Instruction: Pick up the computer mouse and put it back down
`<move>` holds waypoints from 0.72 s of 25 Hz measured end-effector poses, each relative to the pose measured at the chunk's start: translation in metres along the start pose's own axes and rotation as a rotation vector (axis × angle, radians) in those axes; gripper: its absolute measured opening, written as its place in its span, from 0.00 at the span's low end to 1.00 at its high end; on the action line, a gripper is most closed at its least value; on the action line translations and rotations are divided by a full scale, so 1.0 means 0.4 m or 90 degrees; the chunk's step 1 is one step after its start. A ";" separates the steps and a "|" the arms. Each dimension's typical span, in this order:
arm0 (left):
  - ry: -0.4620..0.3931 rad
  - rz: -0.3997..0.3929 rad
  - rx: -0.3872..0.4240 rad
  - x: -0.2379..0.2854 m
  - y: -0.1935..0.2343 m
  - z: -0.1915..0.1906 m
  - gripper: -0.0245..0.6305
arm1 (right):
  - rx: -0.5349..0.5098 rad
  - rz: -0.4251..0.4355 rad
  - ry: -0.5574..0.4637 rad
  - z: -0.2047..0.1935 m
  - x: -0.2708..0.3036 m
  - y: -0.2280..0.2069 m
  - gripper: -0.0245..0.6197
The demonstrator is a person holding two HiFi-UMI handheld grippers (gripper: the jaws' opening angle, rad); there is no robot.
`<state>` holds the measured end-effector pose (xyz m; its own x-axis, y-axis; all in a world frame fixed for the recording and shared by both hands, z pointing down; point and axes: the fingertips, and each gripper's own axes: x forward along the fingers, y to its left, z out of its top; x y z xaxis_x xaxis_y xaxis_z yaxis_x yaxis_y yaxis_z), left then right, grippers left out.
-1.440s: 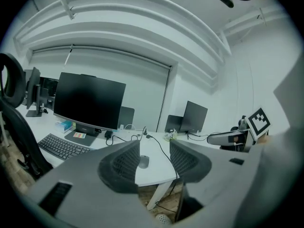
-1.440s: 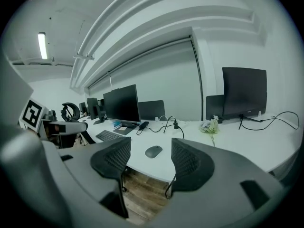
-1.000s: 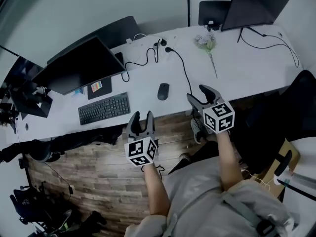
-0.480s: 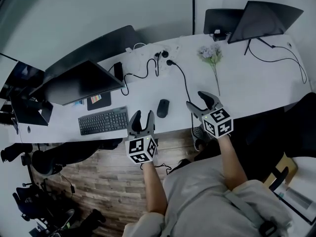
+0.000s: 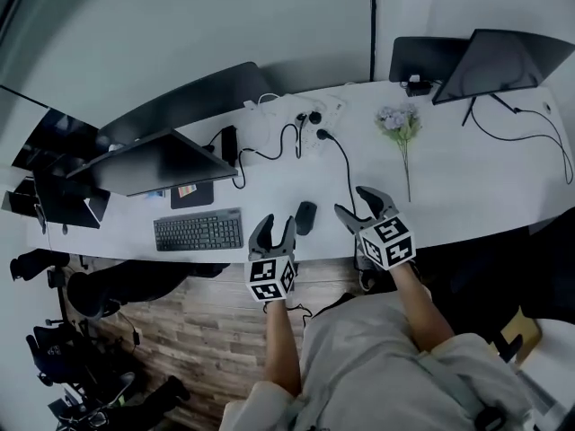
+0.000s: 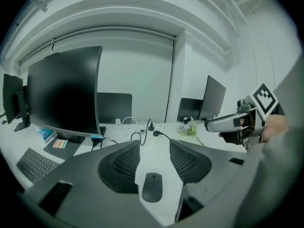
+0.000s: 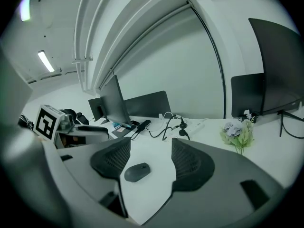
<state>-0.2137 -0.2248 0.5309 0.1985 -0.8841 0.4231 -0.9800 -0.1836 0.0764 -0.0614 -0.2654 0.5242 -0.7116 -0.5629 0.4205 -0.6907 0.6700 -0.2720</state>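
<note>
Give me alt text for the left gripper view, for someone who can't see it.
The left claw, open, hovers over a white desk, framing a black computer mouse that lies untouched between its jaws. Behind stand a dark monitor and cables; the right claw shows at right.

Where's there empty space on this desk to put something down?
Widest bare desk lies right of the flowers, before the right-hand screen. A narrower gap sits between keyboard and computer mouse. Cables crowd the middle back.

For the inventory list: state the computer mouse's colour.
Plain black computer mouse, clearest in the left gripper view.
</note>
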 end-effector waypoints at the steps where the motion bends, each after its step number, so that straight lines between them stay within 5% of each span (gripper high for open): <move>1: 0.008 0.000 -0.003 0.004 0.000 -0.017 0.35 | -0.002 0.002 0.003 -0.003 0.006 0.001 0.47; 18: 0.109 0.002 0.009 0.103 -0.021 -0.156 0.35 | -0.105 0.134 0.060 -0.042 0.089 0.015 0.47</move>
<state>-0.1981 -0.2329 0.6042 0.1889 -0.7985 0.5716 -0.9803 -0.1876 0.0619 -0.0889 -0.2733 0.5521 -0.8167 -0.3613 0.4499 -0.4935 0.8414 -0.2202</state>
